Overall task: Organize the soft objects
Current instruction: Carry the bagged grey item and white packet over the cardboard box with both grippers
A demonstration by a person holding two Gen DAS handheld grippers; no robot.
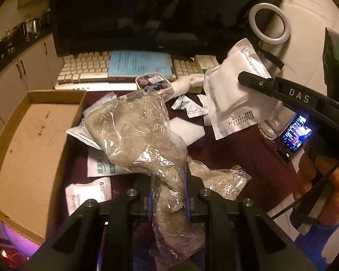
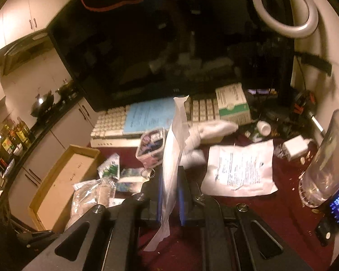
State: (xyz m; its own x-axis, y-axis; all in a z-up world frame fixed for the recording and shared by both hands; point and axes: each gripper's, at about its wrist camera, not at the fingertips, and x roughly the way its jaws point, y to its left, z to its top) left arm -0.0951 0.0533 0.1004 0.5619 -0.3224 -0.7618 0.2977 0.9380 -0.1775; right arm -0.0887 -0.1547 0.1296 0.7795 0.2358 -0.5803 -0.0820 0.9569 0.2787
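Left gripper (image 1: pixel 168 192) pinches bagged towel (image 1: pixel 137 135), lower end cut off

Dim, warm light. Cream cabinets (image 2: pixel 63 124) line the left wall under a dark counter (image 2: pixel 22 140) crowded with bottles (image 2: pixel 15 135); the maroon surface (image 2: pixel 248 214) sits below a white wall (image 1: pixel 309 18).

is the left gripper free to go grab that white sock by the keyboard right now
Probably not yet. The left gripper is shut on a bagged grey towel, so it must drop that first. The white sock itself lies uncovered in front of the keyboard.
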